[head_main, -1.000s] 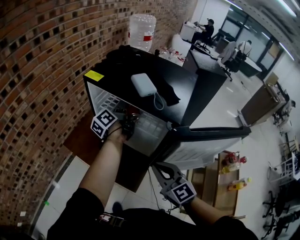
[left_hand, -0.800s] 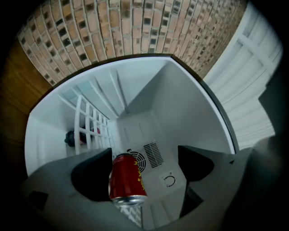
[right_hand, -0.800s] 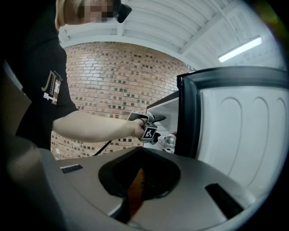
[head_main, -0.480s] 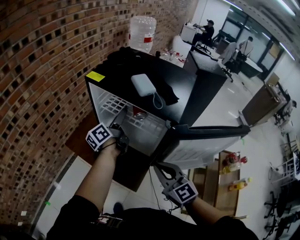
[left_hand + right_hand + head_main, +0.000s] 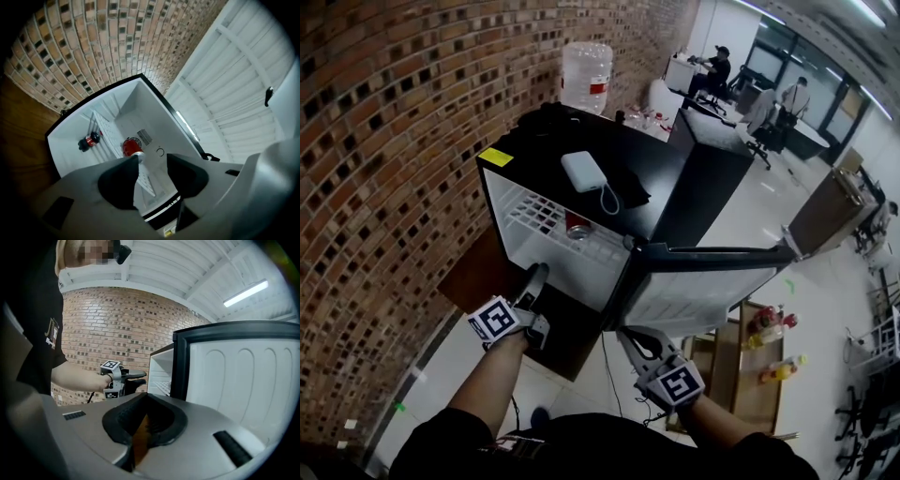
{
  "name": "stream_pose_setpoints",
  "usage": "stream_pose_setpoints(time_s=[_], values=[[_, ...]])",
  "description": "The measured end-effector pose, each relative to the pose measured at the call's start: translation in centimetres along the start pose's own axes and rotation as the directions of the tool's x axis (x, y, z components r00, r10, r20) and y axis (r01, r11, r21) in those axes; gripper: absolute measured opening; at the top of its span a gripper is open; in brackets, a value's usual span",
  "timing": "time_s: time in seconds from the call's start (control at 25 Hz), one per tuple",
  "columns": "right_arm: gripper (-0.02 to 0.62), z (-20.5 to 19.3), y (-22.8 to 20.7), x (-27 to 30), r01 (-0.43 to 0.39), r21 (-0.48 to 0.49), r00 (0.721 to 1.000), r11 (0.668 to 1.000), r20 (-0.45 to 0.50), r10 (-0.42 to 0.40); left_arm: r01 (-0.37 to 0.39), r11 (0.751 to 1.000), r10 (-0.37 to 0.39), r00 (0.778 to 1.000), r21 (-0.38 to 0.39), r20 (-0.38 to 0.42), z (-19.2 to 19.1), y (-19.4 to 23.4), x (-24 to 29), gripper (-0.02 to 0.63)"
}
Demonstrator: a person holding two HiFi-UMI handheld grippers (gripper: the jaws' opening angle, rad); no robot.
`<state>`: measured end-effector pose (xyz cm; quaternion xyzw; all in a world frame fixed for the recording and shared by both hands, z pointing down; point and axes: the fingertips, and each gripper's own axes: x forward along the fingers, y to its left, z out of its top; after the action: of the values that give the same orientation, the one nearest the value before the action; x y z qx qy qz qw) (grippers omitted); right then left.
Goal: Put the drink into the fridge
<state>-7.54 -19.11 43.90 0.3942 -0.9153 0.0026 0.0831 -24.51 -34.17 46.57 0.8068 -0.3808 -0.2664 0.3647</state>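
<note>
The drink, a red can [image 5: 577, 226], stands on the white wire shelf inside the open black fridge [image 5: 667, 178]. My left gripper [image 5: 534, 279] hangs outside the fridge, below its opening and well apart from the can. In the left gripper view the can [image 5: 132, 146] lies beyond the left gripper [image 5: 152, 159]. Its jaws have just been closing, with a gap left and nothing between them. A dark bottle [image 5: 89, 140] lies on the other side of the shelf. My right gripper [image 5: 639, 343] sits under the door's [image 5: 712, 281] lower edge, shut and empty [image 5: 146, 398].
A white box with a cord [image 5: 584, 171] and a black cloth [image 5: 630, 190] lie on the fridge top. A water jug [image 5: 586, 73] stands behind it. The brick wall [image 5: 384, 141] runs along the left. Bottles [image 5: 764, 326] sit on a wooden rack at the right.
My left gripper has drawn back out of the fridge, down and to the left, and its jaws have narrowed. The can stays on the shelf. The right gripper has shifted a little.
</note>
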Motion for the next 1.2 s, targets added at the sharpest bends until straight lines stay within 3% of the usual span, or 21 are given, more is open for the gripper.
stream_pose_setpoints(time_s=[0.08,0.16,0.2,0.36,0.56,0.68,0.8,0.88,1.0,1.08,1.16,1.2], values=[[0.017,-0.2,-0.1,-0.9,0.001,0.007,1.0,1.0,-0.001,-0.001,0.019,0.999,-0.019,1.0,0.05,-0.004,-0.6,-1.3,-1.5,0.129],[0.017,-0.1,-0.2,-1.8,-0.001,0.013,1.0,1.0,-0.001,0.001,0.038,0.994,-0.038,0.999,0.107,0.0,-1.1,-2.5,-3.1,0.016],[0.017,0.0,-0.2,-2.2,-0.003,0.014,1.0,1.0,0.002,0.003,0.06,0.99,-0.06,0.998,0.126,0.002,-1.4,-3.3,-3.9,0.002],[0.017,0.2,-0.6,-4.5,-0.009,0.042,1.0,0.999,0.019,0.008,0.161,0.978,-0.159,0.987,0.129,-0.033,-3.3,-6.1,-6.7,0.001],[0.016,-0.2,-1.3,-8.6,-0.022,0.085,0.999,0.996,0.035,0.019,0.207,0.955,-0.173,0.97,0.212,-0.169,-7.6,-9.0,-9.1,0.001],[0.015,-0.3,-1.4,-11.7,-0.042,0.136,0.997,0.99,0.065,0.034,0.24,0.919,-0.169,0.956,0.313,-0.238,-10.0,-11.4,-10.5,0.001],[0.015,-0.6,-1.4,-15.2,-0.059,0.206,0.994,0.977,0.098,0.039,0.269,0.862,-0.134,0.938,0.429,-0.319,-12.7,-13.6,-12.0,0.001],[0.014,-1.0,-1.6,-17.4,-0.043,0.239,0.994,0.97,0.107,0.018,0.282,0.845,-0.127,0.931,0.455,-0.343,-13.9,-14.9,-12.9,0.001],[0.015,-1.2,-1.7,-20.3,-0.02,0.264,0.992,0.964,0.126,-0.014,0.286,0.84,-0.137,0.934,0.462,-0.33,-14.4,-16.4,-13.9,0.0],[0.015,-1.1,-1.4,-21.4,-0.015,0.268,0.991,0.963,0.134,-0.022,0.256,0.798,-0.121,0.955,0.545,-0.271,-12.5,-15.9,-14.0,0.0],[0.015,-1.9,-0.5,-22.9,-0.007,0.269,0.995,0.963,0.101,-0.02,0.117,0.746,-0.034,0.99,0.655,-0.139,-7.5,-10.4,-12.2,0.0],[0.015,-2.7,0.1,-23.7,0.003,0.272,0.998,0.962,0.064,-0.022,0.011,0.758,0.033,0.998,0.652,-0.054,-4.1,-5.3,-10.2,0.0]])
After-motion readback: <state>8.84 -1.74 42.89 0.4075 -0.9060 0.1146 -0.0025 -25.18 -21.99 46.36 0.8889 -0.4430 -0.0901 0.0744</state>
